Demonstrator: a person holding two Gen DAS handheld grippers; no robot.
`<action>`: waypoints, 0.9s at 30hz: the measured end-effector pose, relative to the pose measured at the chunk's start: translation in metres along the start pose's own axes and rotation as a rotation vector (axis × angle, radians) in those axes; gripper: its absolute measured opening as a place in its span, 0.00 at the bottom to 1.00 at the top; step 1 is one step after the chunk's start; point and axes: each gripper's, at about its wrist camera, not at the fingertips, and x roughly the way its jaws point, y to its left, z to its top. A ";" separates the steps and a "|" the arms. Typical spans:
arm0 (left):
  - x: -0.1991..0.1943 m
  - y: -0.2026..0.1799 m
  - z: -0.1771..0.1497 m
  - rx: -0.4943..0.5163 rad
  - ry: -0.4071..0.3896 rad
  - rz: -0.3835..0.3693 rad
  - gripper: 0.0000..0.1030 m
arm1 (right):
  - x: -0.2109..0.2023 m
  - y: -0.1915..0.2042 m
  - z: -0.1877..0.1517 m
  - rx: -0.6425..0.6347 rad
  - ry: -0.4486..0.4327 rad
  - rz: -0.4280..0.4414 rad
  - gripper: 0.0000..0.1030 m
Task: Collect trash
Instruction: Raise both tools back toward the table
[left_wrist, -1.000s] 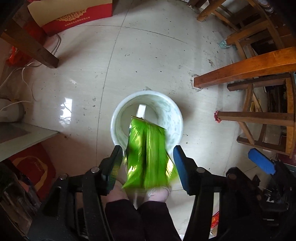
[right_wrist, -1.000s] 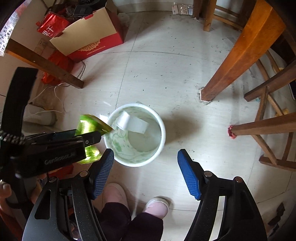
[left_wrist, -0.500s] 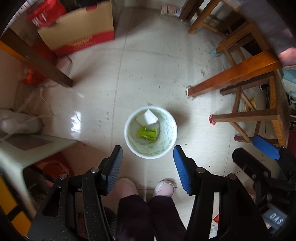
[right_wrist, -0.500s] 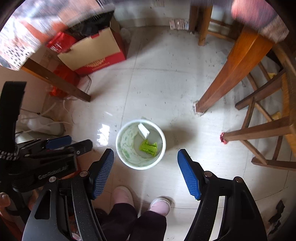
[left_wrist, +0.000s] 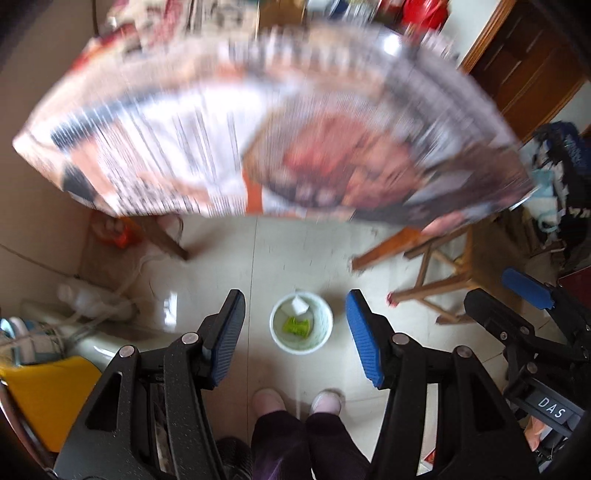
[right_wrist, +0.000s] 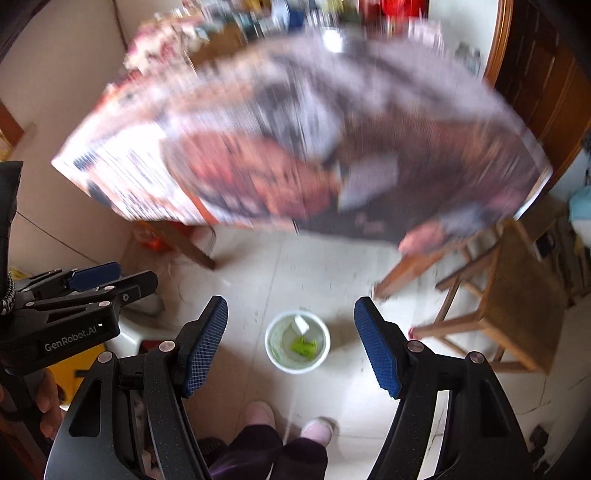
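A white trash bin (left_wrist: 325, 332) (right_wrist: 275, 354) stands on the tiled floor far below both grippers. A crumpled green wrapper (left_wrist: 295, 326) (right_wrist: 304, 346) and a white paper scrap (left_wrist: 299, 304) (right_wrist: 301, 325) lie inside it. My left gripper (left_wrist: 295, 332) is open and empty, high above the bin. My right gripper (right_wrist: 291, 341) is open and empty, also high above it. The left gripper also shows at the left of the right wrist view (right_wrist: 96, 284); the right gripper shows at the right of the left wrist view (left_wrist: 524, 291).
A table covered with printed paper (left_wrist: 258, 122) (right_wrist: 295, 147) fills the upper view, blurred. Wooden stools (left_wrist: 443, 266) (right_wrist: 517, 306) stand right of the bin. A yellow object (left_wrist: 48, 387) and white cables (left_wrist: 103, 299) lie at left. The person's feet (left_wrist: 295, 398) are just below the bin.
The left gripper let go of the green wrapper, which fell into the bin. Both grippers then rose well above the floor, bringing the table top into view.
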 end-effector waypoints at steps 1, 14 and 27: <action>-0.019 -0.002 0.006 0.011 -0.025 -0.007 0.54 | -0.015 0.004 0.006 -0.002 -0.026 -0.003 0.66; -0.225 -0.013 0.035 0.131 -0.384 -0.092 0.59 | -0.204 0.064 0.044 0.013 -0.423 -0.071 0.68; -0.311 -0.003 0.042 0.175 -0.608 -0.118 0.67 | -0.274 0.094 0.043 -0.030 -0.695 -0.232 0.89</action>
